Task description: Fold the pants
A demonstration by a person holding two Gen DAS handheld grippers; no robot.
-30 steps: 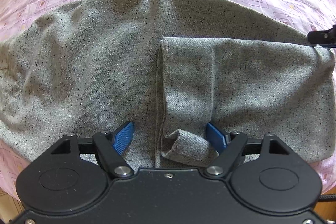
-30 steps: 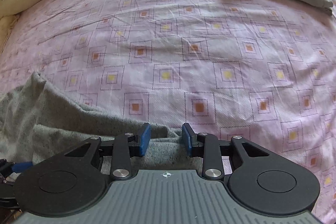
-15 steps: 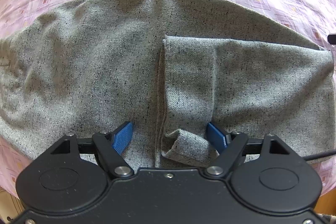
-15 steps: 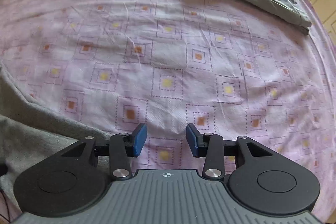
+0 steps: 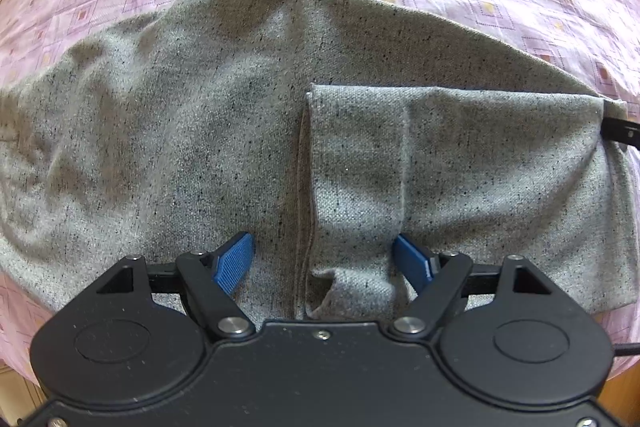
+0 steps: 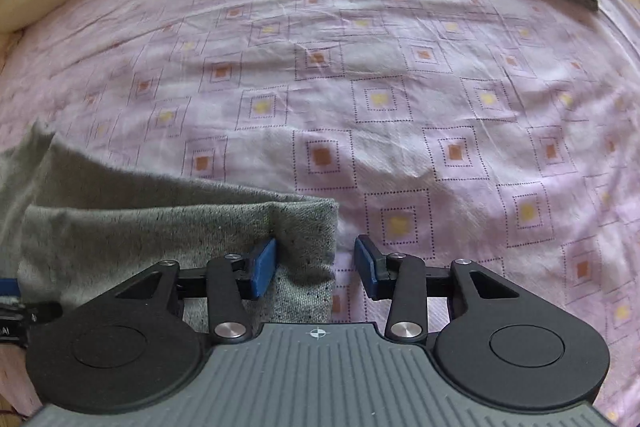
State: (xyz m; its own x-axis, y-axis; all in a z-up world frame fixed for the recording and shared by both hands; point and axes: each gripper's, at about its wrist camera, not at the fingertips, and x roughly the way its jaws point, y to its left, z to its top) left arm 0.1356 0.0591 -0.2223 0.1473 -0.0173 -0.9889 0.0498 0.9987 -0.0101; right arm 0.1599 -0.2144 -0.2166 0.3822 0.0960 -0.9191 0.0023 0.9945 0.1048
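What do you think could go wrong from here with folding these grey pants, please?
1. The open left gripper straddles a curled corner of the speckled grey knit pants; closing might pinch that curl alone and crease it.
2. The open right gripper spans only the fold's edge, so it may miss lower layers.

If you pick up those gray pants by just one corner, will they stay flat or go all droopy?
Probably droopy. The gray pants already lie in soft bumps and a curled flap on the bed, so they look floppy. The knit looks thick and fuzzy, so they likely won't slip much from the jaws.
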